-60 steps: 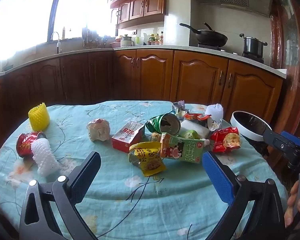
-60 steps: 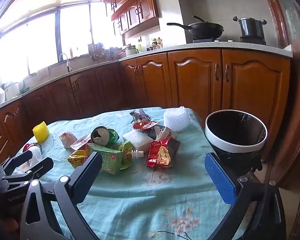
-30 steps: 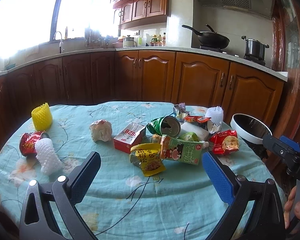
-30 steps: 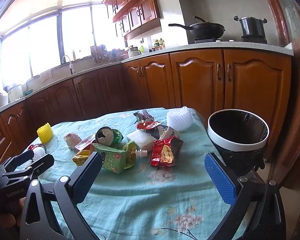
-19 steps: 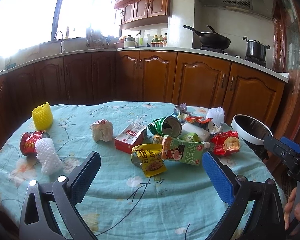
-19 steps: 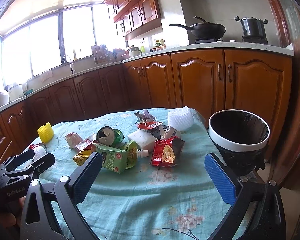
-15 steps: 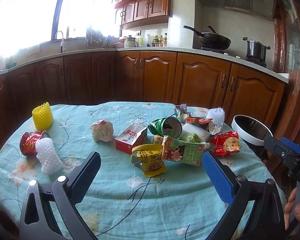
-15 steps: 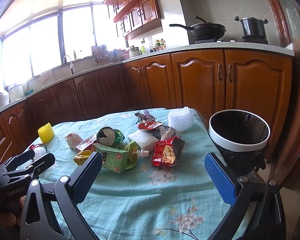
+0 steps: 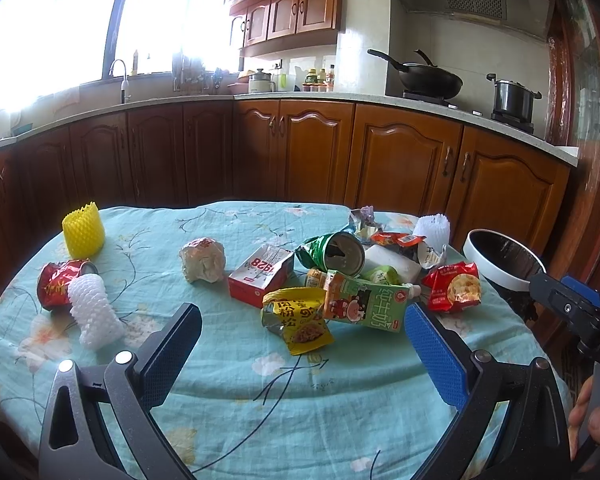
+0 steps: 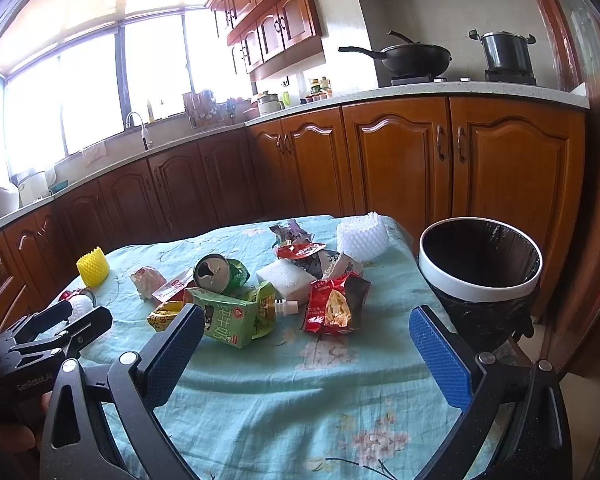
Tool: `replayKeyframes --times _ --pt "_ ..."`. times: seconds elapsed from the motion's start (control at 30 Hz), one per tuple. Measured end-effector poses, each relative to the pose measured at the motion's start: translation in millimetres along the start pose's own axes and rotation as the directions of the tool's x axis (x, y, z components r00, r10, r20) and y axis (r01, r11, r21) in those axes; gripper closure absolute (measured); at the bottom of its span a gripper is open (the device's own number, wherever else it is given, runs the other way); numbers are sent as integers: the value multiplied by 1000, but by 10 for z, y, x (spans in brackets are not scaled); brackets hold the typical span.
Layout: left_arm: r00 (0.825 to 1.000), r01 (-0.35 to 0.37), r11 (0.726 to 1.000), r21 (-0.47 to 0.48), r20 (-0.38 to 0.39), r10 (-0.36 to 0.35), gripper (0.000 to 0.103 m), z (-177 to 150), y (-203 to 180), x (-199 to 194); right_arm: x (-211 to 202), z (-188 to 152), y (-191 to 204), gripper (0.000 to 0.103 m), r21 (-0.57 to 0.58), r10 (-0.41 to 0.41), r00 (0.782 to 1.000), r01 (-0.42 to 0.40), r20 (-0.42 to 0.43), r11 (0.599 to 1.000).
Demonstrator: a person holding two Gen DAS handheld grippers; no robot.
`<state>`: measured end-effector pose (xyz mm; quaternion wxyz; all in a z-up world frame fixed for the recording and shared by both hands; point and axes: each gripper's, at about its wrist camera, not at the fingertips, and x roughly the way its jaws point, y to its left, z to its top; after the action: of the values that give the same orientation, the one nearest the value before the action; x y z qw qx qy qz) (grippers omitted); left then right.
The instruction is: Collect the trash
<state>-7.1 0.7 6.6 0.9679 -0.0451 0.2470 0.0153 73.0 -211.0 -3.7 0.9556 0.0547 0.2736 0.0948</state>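
Trash lies scattered on a table with a teal floral cloth (image 9: 228,376). A green milk carton (image 9: 364,302), a yellow snack bag (image 9: 296,318), a crushed green can (image 9: 334,250), a red box (image 9: 260,274) and a red snack bag (image 9: 454,286) form a heap in the middle. My left gripper (image 9: 300,350) hovers open just short of the yellow bag. My right gripper (image 10: 304,346) is open too, near the red snack bag (image 10: 334,304). A black bin with a white rim (image 10: 480,276) stands off the table's right edge.
At the left lie a yellow foam net (image 9: 83,232), a red can (image 9: 58,282), a white foam net (image 9: 94,312) and a crumpled paper ball (image 9: 202,258). A white foam net (image 10: 362,238) sits at the far right corner. Wooden cabinets (image 9: 400,160) line the back.
Both views have crept slightly towards the table and the heap; nothing on the table has moved and both grippers stay open.
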Motion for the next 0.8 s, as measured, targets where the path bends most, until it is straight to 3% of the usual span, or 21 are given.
replayKeyframes --times 0.4,0.8 --pt "1000 -1 1000 -17 -23 1 1 -7 39 119 83 -32 -42 0 3 4 1000 -4 -19 1000" --pt "995 -10 998 -55 -99 5 3 16 151 391 232 -48 -116 1 14 13 998 -12 -61 1000"
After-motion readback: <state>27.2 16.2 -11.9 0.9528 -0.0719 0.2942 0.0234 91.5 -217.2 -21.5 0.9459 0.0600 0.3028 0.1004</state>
